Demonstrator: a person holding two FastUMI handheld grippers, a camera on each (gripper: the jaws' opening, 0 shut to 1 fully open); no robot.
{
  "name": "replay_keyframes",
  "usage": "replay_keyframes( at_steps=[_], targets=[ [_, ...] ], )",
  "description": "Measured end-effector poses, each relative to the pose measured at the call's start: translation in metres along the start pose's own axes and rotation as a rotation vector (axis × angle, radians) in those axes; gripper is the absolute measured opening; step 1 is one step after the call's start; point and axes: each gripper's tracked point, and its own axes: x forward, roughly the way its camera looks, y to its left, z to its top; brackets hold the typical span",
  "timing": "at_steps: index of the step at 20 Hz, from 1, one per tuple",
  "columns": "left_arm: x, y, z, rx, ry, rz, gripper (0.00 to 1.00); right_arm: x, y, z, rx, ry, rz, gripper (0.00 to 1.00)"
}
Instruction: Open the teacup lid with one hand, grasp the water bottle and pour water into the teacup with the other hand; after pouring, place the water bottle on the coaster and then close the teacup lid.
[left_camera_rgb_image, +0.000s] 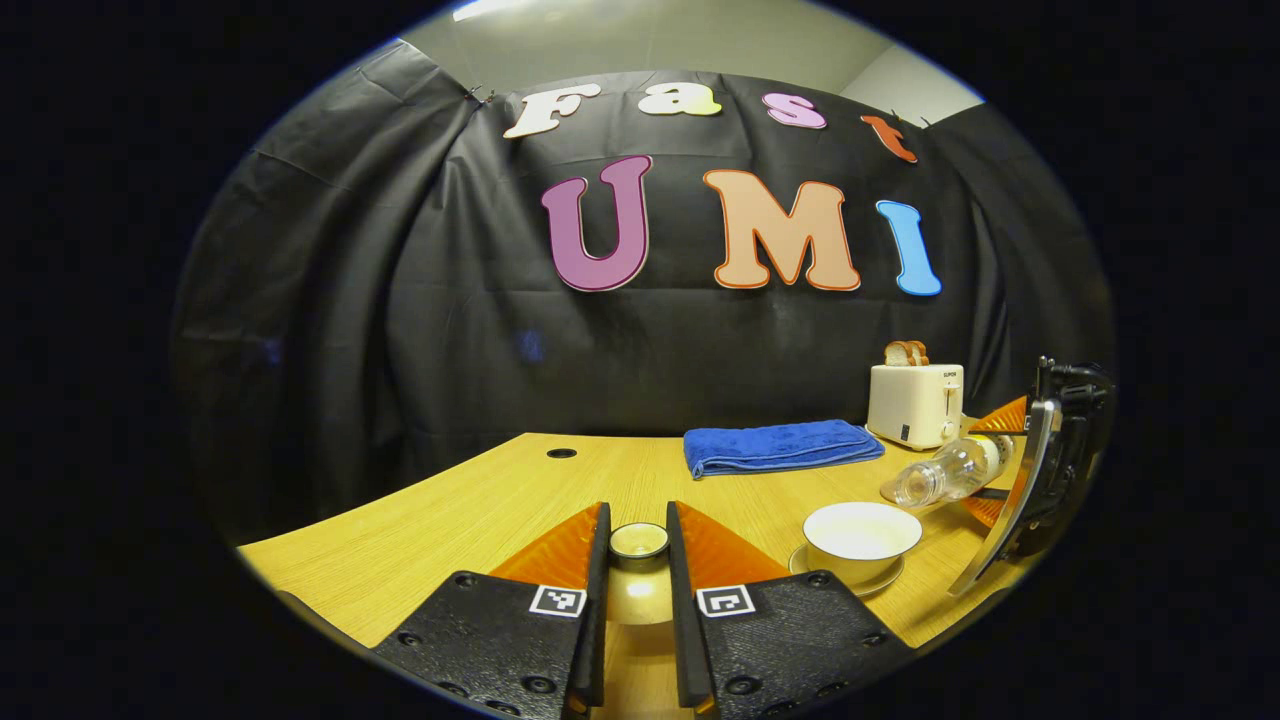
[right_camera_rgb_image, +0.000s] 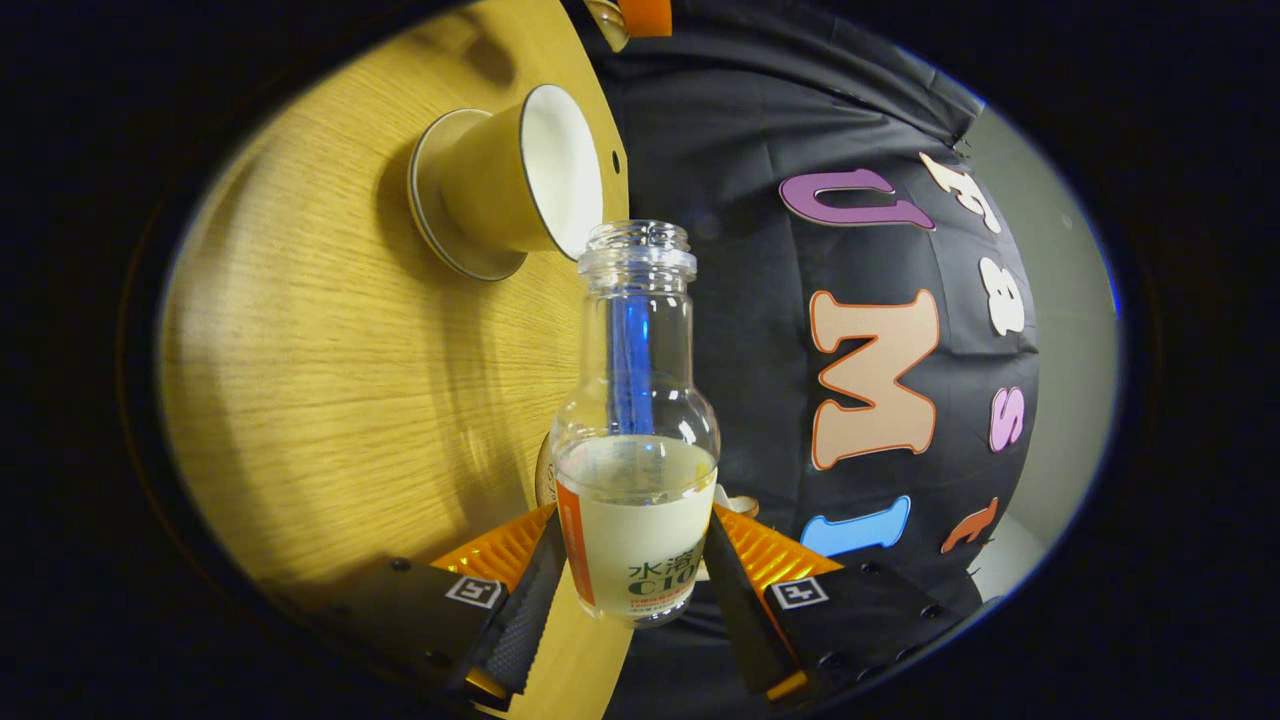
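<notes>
We cannot see the lower part of the teacup lid (left_camera_rgb_image: 638, 545), sunk between the left gripper (left_camera_rgb_image: 638, 570) fingers. The water bottle (right_camera_rgb_image: 634, 440) base hides behind the right gripper (right_camera_rgb_image: 630, 585) fingers beside the teacup (right_camera_rgb_image: 510, 190); its label is partly cut off.

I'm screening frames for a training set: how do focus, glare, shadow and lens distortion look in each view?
Left gripper view: sharp overall; fisheye bows the wooden table; a bright highlight sits on the pale teacup lid held by the left gripper. Right gripper view: rolled sideways, table curved; the clear glass water bottle in the right gripper is crisp with small glints; the white teacup casts a soft shadow.
</notes>
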Motion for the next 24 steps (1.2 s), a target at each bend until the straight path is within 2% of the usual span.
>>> replay_keyframes(
  at_steps=[1,3,6,18,24],
  targets=[
    [0.000,0.000,0.000,0.000,-0.001,0.000,0.25,0.000,0.000,0.002,-0.023,-0.003,-0.004,0.80],
    [0.000,0.000,-0.001,0.000,0.000,0.000,0.25,0.002,-0.004,0.001,-0.045,-0.007,-0.017,0.84],
    [0.000,0.001,-0.001,-0.001,0.000,0.000,0.25,0.004,-0.006,0.001,-0.070,-0.002,-0.027,0.83],
    [0.001,0.000,0.000,-0.002,0.000,-0.003,0.25,0.004,-0.046,0.017,-0.259,-0.055,-0.159,0.83],
    [-0.001,-0.001,0.000,-0.002,-0.001,-0.007,0.25,0.000,-0.059,0.023,-0.303,-0.074,-0.212,0.83]
  ],
)
